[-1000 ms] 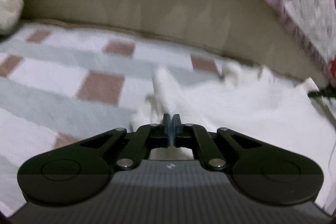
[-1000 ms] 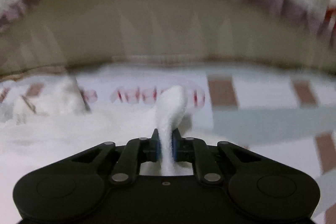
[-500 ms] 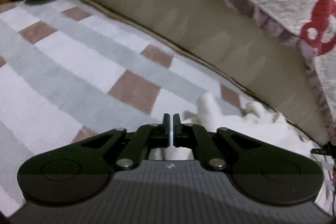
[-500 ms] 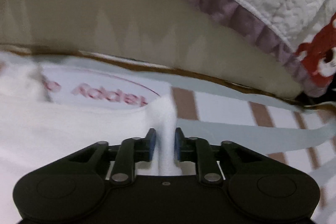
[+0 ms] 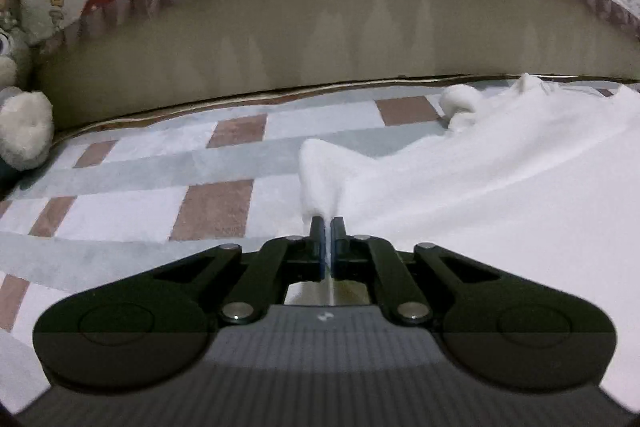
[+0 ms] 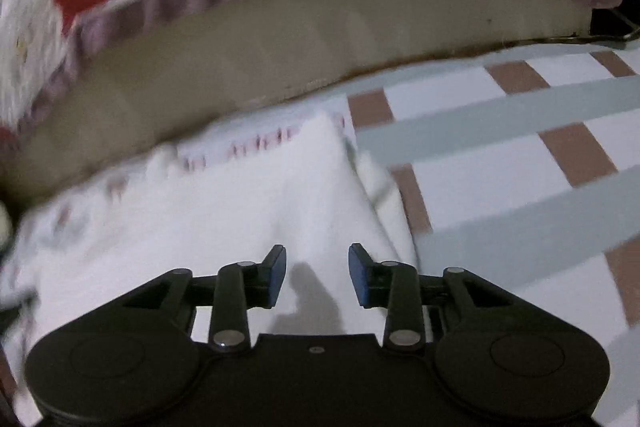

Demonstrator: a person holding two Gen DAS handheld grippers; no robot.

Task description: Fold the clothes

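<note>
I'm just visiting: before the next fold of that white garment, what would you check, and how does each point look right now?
1. Left gripper pinching the white garment: ok, shut on a raised fold.
2. Right gripper free: ok, open, cloth lies below it.
3. Garment on the checked blanket: ok.
4. Garment lying smooth: not ok, its far edge is bunched.
5. Plush toy clear of the garment: ok, far to the side.
6. Fold edges aligned: cannot tell, right view blurred.
</note>
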